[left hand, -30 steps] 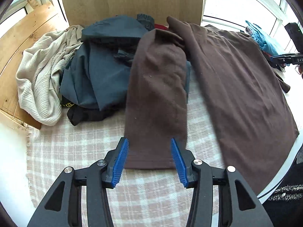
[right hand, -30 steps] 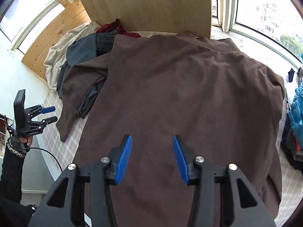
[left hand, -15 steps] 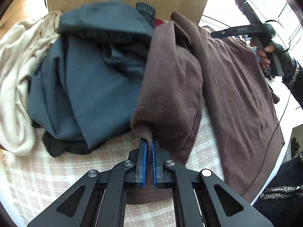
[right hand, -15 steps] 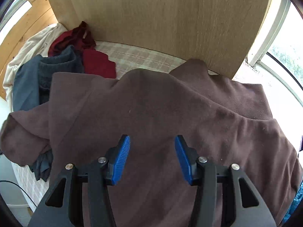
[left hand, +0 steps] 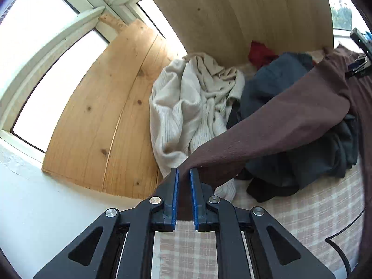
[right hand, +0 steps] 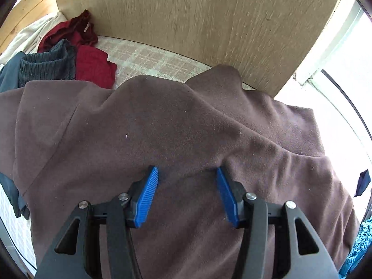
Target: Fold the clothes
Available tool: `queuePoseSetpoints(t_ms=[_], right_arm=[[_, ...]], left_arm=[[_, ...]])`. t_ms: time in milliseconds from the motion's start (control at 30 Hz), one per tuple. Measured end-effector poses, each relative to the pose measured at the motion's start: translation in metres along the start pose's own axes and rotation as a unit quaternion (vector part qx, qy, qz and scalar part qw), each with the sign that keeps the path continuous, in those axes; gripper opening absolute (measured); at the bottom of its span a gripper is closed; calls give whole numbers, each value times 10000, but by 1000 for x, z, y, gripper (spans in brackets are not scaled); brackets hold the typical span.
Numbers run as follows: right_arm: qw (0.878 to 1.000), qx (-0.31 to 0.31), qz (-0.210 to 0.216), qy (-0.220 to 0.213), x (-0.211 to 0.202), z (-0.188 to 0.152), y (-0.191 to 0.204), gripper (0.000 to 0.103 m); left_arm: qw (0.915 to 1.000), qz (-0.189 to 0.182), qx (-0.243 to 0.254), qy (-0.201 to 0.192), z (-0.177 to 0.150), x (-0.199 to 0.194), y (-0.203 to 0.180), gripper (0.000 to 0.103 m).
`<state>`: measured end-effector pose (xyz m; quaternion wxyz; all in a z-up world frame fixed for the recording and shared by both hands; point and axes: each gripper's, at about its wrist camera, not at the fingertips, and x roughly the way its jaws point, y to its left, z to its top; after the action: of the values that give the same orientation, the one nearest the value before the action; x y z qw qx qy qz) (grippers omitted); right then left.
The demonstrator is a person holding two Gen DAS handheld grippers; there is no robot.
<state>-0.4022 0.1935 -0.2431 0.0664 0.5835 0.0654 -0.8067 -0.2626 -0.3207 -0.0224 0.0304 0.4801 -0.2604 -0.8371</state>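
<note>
1. Brown garment: fleece-like top, body spread over the checked cloth; one sleeve lifted and drawn out taut toward the left, passing above the pile of other clothes
2. Left gripper: blue pads nearly together, clenched on the cuff end of the brown sleeve, with fabric filling the narrow gap between them
3. Right gripper: jaws spread wide, released; both blue tips rest against the upper body of the brown garment near a raised fold, nothing pinched between them
4. Surface: pink-and-white checked cloth, bounded at the back by an upright wooden board; a pine panel leans at the left below the windows
5. Other clothes: cream ribbed knit bunched against the pine panel; dark blue-grey garments heaped beside it and partly under the sleeve; red garment at the back against the board; teal fabric at the far right edge
6. Change from half a second earlier: the left gripper was already clamped on the cuff with the sleeve lying folded low over the pile; the sleeve is now raised and stretched outward. The right gripper hovered open above the garment; its tips now touch the cloth
</note>
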Motion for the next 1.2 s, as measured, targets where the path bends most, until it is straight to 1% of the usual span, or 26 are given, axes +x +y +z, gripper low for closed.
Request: queuePoseSetpoints(t_ms=[67,133,167,200,233,267,333,400,467,567,600,667,800,833,900,967,1033,1067,1100,1133,1200], right_arm=[[9999,109,-73,58,-4,1,0,52],[9996,191,-11,-194,-22,2,5,52],[9992,222,35,-322,-31,3,8,52],[9986,156,227,-459,-42,5,16,52],[9976,33,413,-561,-51,8,27,52],[9960,-99,593,-663,-60,13,39,52],[9916,-602,785,-829,-72,25,76,52],[9851,-1218,843,-880,-76,39,112,54],[9763,-1789,849,-876,-73,50,146,54],[9590,-2569,916,-770,-67,63,176,55],[9544,-2725,949,-770,-66,66,178,55],[9446,-3024,1023,-765,-64,71,182,55],[9349,-3160,1518,-552,-59,83,184,55],[9313,-3260,1541,-524,-57,83,187,55],[9229,-3491,1551,-480,-53,82,194,55],[9151,-3689,1582,-389,-46,81,202,55],[9129,-3779,1517,-281,-40,78,206,55],[9117,-3824,1485,-232,-39,76,208,43],[9104,-3870,1448,-191,-37,74,209,27],[9091,-3924,1377,-226,-40,71,209,1],[9067,-3956,1412,-369,-55,64,206,1]], left_arm=[[9994,49,-123,312,-19,24,5,12],[9974,-114,-617,344,-39,25,22,15],[9957,-180,-842,342,-49,23,31,19],[9942,-248,-1001,294,-59,16,40,23],[9927,-427,-1110,221,-71,8,45,29],[9908,-642,-1186,125,-81,2,46,31],[9872,-1029,-1221,-6,-94,-3,42,32],[9853,-1238,-1181,7,-97,6,33,39],[9811,-1432,-1297,128,-94,30,26,40],[9772,-1578,-1378,334,-90,67,17,40],[9760,-1617,-1409,382,-89,77,14,40],[9722,-1721,-1544,358,-88,87,14,40],[9639,-1928,-1812,311,-84,106,13,40],[9623,-1968,-1855,298,-83,110,12,39],[9625,-2005,-1808,258,-79,111,9,36],[9623,-2104,-1713,198,-76,110,6,19],[9634,-2091,-1671,165,-75,105,5,15],[9637,-2088,-1657,146,-75,102,4,14],[9640,-2082,-1652,116,-75,97,5,12],[9652,-2045,-1631,78,-76,91,6,12],[9680,-1946,-1585,7,-77,79,9,11]])
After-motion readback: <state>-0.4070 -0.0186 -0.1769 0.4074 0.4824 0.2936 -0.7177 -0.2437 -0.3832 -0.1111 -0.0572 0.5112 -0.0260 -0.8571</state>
